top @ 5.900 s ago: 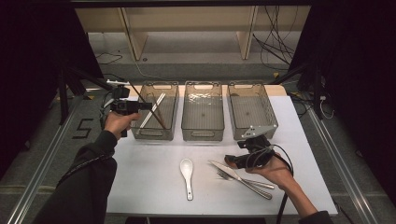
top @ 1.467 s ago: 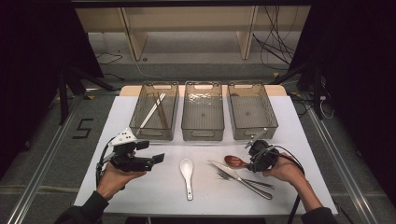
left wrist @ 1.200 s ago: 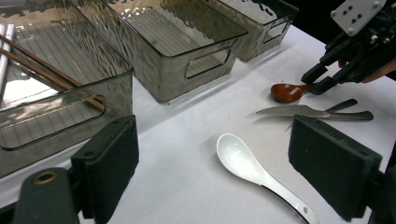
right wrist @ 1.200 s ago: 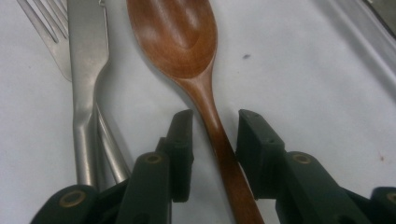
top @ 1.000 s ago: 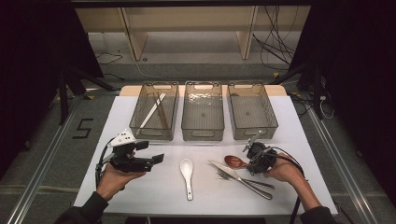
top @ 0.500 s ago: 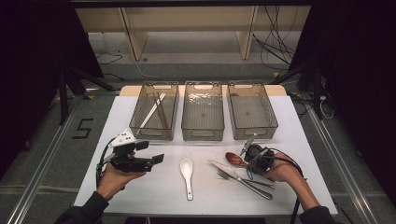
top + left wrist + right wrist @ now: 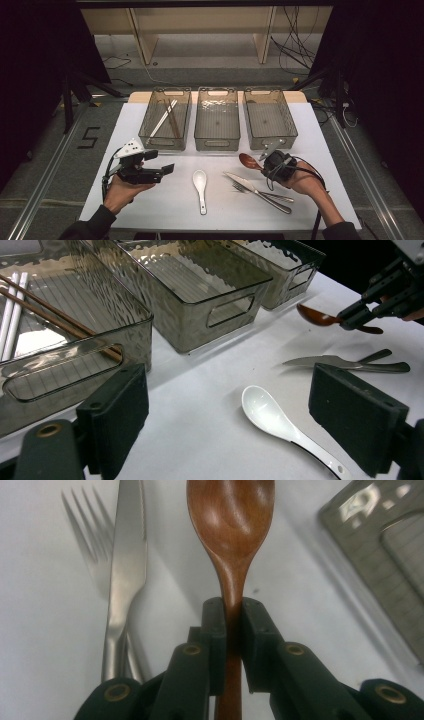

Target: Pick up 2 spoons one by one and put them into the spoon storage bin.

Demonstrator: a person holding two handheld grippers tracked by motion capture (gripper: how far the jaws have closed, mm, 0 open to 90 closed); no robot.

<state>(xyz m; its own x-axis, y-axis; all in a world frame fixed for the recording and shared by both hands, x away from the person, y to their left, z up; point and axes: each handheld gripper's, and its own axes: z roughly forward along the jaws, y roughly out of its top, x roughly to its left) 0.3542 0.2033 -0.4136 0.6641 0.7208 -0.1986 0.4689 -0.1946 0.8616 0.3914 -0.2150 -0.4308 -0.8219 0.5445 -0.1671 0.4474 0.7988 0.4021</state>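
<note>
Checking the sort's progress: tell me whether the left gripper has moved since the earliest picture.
Yes. The left gripper was over the left bin with the chopsticks; it now sits nearer the table's front edge, left of the white spoon, fingers open.

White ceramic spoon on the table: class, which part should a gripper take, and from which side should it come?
Take the white ceramic spoon by its narrow handle, the end nearest the person. It lies flat and alone on the white table, bowl up and pointing toward the bins, so coming straight down with the fingers either side of the handle looks best. The open left gripper is closest; the right gripper already clamps the wooden spoon.
</note>
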